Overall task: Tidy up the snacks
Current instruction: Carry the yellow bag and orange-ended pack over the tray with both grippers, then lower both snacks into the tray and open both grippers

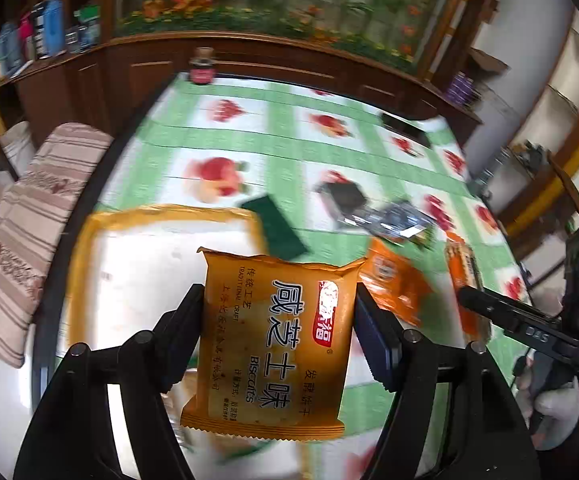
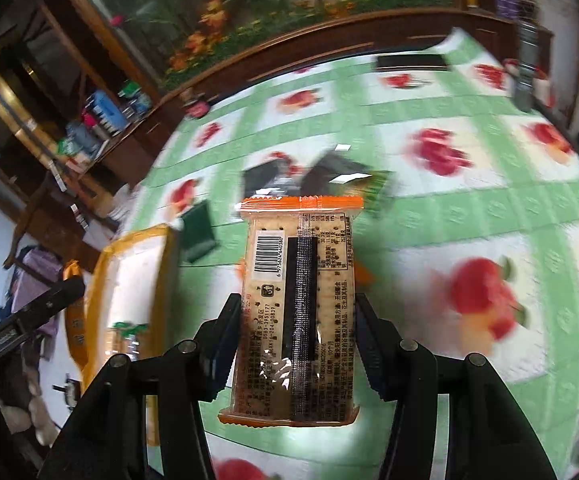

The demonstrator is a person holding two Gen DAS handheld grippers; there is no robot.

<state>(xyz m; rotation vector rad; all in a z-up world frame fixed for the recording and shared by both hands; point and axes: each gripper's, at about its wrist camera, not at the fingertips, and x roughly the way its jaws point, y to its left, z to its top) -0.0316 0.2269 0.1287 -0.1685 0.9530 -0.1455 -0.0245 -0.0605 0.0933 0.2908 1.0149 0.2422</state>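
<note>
Your left gripper (image 1: pixel 279 312) pinches an orange biscuit pack (image 1: pixel 273 344) by its side edges, held above the yellow-rimmed tray (image 1: pixel 89 248). Your right gripper (image 2: pixel 295 316) clamps a second pack (image 2: pixel 295 308) the same way, back side up, over the tablecloth (image 2: pixel 469 208), well right of the tray. Lower the left pack flat into the tray before you let go, and keep the two grippers apart so they do not collide. Bring the right one across after. The left pack reads "Biscuits" and "TRADITIONAL CRAFT" beside large Chinese characters; the right one shows a barcode and fine print too small to read. More packs (image 1: pixel 393 280) lie loose on the cloth
</note>
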